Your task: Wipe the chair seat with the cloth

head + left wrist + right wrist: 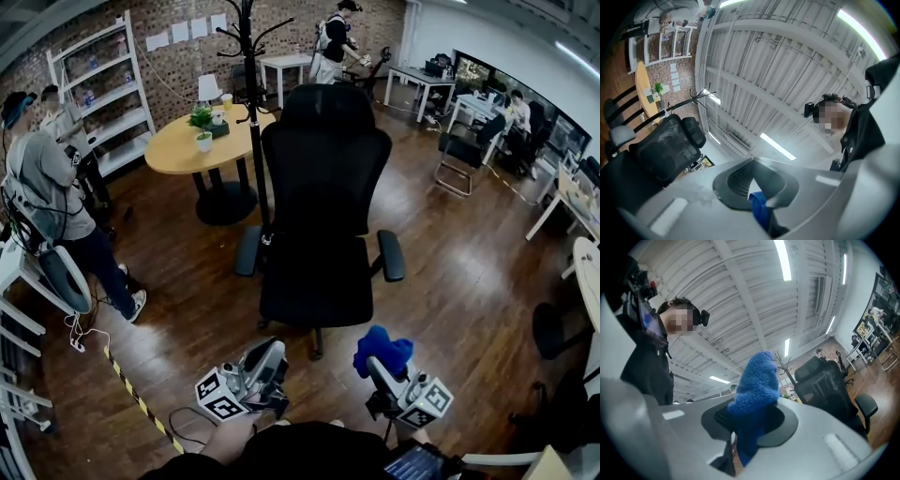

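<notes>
Dark wooden floor — black office chair, round table, striped tape

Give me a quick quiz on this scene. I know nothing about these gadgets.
1. Fill in: the jaws of the left gripper are ____ (apart or together).
2. What holds the blue cloth? A) left gripper B) right gripper C) nothing, it lies on the floor
3. True or false: the blue cloth is touching the chair seat.

Key: 1 together. 2 B. 3 false, the blue cloth is held in the air short of the chair seat.
</notes>
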`<state>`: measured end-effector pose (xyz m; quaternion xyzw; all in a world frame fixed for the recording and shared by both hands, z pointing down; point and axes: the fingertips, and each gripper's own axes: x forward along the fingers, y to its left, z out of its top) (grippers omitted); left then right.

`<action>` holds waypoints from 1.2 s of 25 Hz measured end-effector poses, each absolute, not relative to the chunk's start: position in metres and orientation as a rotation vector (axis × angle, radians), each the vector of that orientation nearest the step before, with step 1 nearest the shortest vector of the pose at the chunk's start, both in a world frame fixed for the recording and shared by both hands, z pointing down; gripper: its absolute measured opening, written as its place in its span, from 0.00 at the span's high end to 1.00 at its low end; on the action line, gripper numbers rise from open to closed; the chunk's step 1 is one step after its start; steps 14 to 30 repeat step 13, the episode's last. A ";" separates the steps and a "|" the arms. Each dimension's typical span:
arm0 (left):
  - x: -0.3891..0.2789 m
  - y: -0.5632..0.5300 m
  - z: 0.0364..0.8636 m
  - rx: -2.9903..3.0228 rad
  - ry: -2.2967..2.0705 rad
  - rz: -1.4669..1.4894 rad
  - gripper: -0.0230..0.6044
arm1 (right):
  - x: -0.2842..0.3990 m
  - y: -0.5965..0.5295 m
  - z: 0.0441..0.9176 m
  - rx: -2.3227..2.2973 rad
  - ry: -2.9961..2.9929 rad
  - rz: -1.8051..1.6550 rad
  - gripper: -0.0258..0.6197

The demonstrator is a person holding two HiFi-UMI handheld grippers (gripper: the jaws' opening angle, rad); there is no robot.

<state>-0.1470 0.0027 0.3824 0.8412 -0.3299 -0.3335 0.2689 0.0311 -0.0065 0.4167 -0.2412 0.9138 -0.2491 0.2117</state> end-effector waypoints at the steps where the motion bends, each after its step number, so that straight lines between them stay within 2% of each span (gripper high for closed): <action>1: -0.148 0.003 0.382 2.269 -0.889 -0.898 0.98 | 0.030 -0.006 0.416 -0.669 2.539 -0.690 0.84; 30: -0.154 0.007 0.376 2.283 -0.879 -0.900 0.98 | 0.021 -0.004 0.410 -0.663 2.550 -0.676 0.84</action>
